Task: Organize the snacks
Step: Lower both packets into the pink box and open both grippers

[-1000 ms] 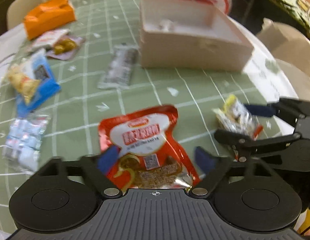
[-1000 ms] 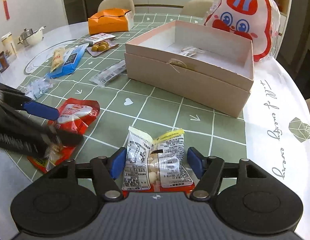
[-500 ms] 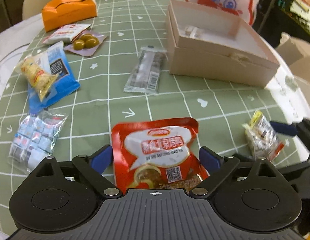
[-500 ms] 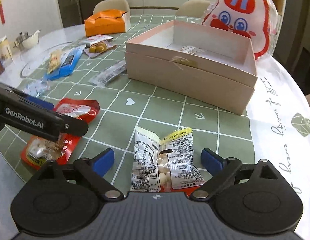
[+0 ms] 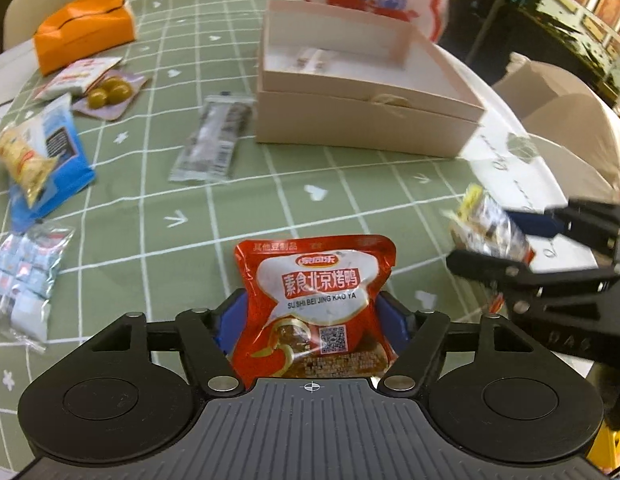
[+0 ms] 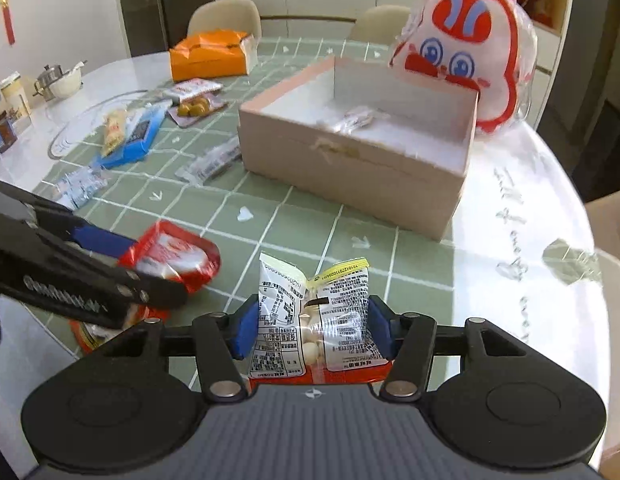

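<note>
Red foil snack pouch [image 5: 315, 300] and clear printed snack packet [image 6: 313, 320] sit pinched in just-closed left gripper [image 5: 310, 322] and right gripper [image 6: 310, 330], likely bound for the pink cardboard box [image 6: 349, 168].

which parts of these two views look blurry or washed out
Left wrist view: the red pouch between the pads is sharp; the right gripper, its packet and the box are smeared. Right wrist view: the clear packet is sharp; glare whitens the table.

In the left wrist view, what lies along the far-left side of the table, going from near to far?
Clear bag of small wrapped cubes → blue packet → olive pack → orange box.
</note>
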### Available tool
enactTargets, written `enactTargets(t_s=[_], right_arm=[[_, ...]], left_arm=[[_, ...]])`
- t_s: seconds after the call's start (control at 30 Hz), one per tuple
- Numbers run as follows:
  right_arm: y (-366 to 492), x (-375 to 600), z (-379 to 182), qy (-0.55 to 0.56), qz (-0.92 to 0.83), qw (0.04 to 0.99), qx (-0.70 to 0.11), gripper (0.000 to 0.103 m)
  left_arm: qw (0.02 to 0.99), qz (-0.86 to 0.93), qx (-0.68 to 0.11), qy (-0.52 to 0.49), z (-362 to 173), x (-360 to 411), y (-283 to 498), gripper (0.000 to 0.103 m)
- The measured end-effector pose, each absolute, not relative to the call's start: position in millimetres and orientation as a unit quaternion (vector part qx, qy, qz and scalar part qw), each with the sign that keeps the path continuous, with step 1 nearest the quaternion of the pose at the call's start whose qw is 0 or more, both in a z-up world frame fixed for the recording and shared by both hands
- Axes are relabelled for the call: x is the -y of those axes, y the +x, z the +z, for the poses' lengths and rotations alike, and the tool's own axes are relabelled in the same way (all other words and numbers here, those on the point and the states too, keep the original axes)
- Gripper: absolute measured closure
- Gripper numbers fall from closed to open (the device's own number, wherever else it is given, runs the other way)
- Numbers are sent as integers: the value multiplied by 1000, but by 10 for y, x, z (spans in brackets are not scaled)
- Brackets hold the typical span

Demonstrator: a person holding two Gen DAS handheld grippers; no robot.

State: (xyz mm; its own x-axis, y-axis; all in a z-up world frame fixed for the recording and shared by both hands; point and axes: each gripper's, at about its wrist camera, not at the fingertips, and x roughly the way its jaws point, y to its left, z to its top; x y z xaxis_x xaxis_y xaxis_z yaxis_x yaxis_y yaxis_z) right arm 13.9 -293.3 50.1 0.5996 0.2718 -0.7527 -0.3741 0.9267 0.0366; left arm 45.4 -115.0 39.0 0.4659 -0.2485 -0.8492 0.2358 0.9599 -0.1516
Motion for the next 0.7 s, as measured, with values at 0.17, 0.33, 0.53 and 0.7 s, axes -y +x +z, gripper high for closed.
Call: enactTargets(t_s=[0.17, 0.33, 0.53, 0.7], right_arm=[[144, 3039, 747, -63, 185, 900, -390, 47], [311, 3204, 1092, -64, 195, 911, -358, 47], [997, 3326, 1609, -65, 199, 931, -300, 47], [1780, 3428, 1761, -26, 201, 927, -315, 39]], left_arm=[[860, -155, -485, -27, 539, 1246, 480, 30], [883, -165, -435, -68, 918, 1336, 697, 30], [922, -142, -353, -69, 1480, 1428, 1186, 30], [924, -145, -326, -142, 1438, 1382, 1886, 21]])
